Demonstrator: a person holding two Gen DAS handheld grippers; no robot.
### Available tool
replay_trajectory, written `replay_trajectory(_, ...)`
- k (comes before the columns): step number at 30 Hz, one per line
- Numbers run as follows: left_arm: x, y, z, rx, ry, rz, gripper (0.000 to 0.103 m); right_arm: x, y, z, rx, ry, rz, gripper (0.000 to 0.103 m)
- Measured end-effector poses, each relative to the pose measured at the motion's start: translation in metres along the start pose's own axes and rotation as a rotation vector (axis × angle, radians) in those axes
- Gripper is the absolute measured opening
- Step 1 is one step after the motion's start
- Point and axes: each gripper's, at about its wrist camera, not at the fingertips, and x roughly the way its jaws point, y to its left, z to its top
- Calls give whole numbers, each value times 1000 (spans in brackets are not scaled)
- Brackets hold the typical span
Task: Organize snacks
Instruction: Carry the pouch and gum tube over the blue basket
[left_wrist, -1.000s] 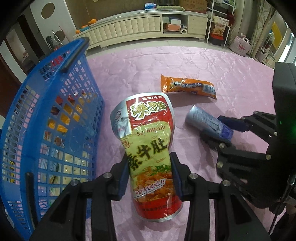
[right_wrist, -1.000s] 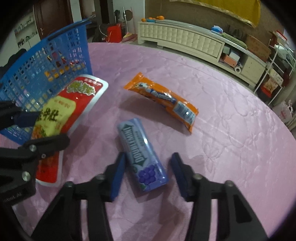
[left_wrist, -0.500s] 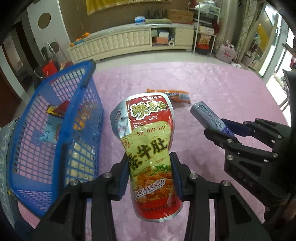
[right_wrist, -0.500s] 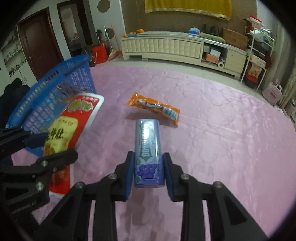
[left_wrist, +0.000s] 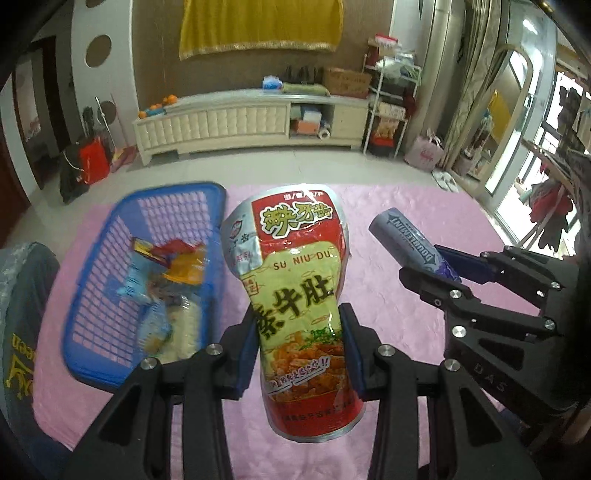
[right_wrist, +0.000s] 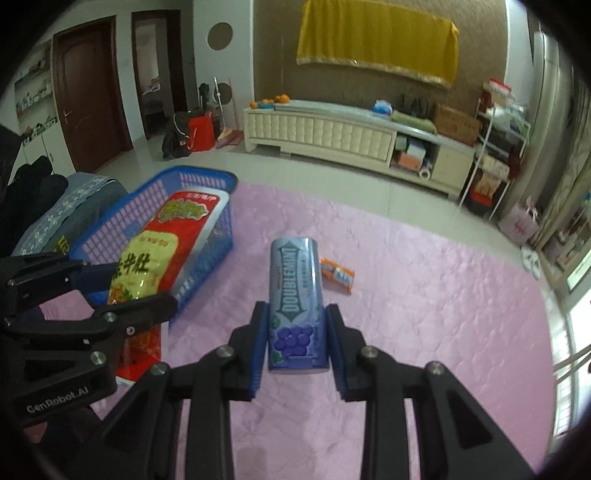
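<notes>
Between the blue pads of the left gripper (left_wrist: 299, 343) sits a red and yellow snack pouch (left_wrist: 295, 291), squeezed at its lower half and standing up out of the jaws, clear of the pink tablecloth (left_wrist: 399, 206) underneath. Just to its right, the right gripper (right_wrist: 295, 339) is clamped on a purple Doublemint gum tube (right_wrist: 297, 295) (grape picture at the near end), likewise lifted off the cloth; its jaws have just been closing, with the tube between them, and the pads now press its sides. Out from the pouch, on the left part of the table, lies a blue plastic basket (left_wrist: 96, 373) with a heap of small wrapped snacks (left_wrist: 166, 291) inside, blurred beyond telling apart. In the right wrist view the pouch shows in front of the basket's near wall. Beyond the gum tube, an orange snack packet (right_wrist: 338, 275) lies flat on the cloth, apart from both the basket and the grippers.
</notes>
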Motion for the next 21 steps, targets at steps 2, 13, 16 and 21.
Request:
replay_trajectory(2,-10,11,3,-14,-13,-4,38,-6,12,11,-17,-14,-1,35)
replay_trajectory(13,-55,100,14,-117,-56,-3,38,-6,73,55,-99,-54,-4,35)
replay_trajectory(16,-62,124,17,-140,-68,1,38,0,88,65,-117,-47,1,35)
replay_trajectory(21,-59,160,17,-179,-55,24,38,21,111,78,-162,11,-34,35)
